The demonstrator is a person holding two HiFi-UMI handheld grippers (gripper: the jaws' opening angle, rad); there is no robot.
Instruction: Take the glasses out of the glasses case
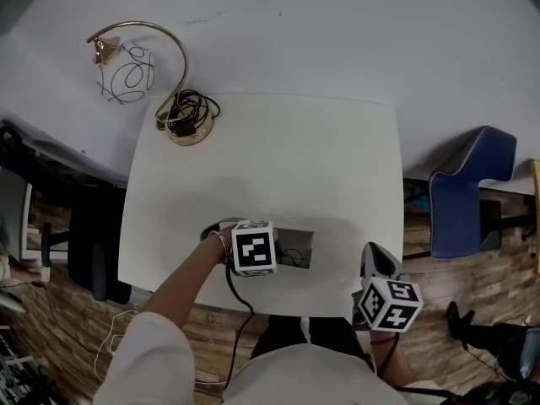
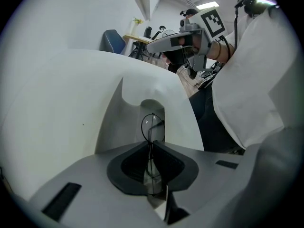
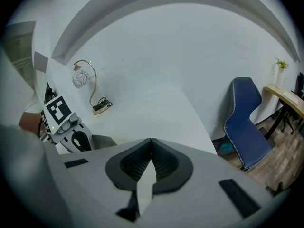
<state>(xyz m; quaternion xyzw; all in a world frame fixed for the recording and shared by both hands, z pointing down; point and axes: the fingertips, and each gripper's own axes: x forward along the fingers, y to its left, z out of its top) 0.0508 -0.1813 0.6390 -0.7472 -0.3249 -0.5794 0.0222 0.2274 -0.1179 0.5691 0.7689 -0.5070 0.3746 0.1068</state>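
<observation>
L tool pinched on wire-frame glasses at glasses case, frame centre, white table, R tool jaws together, empty, lower right in head view

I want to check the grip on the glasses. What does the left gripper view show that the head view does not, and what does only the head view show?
Only the left gripper view: the left tool shut on the thin wire frame of the glasses. Only the head view: the gold lamp with its black cord, and that tool's marker cube, which hides its jaws there. Both: the white table, the right tool and the blue chair.
</observation>
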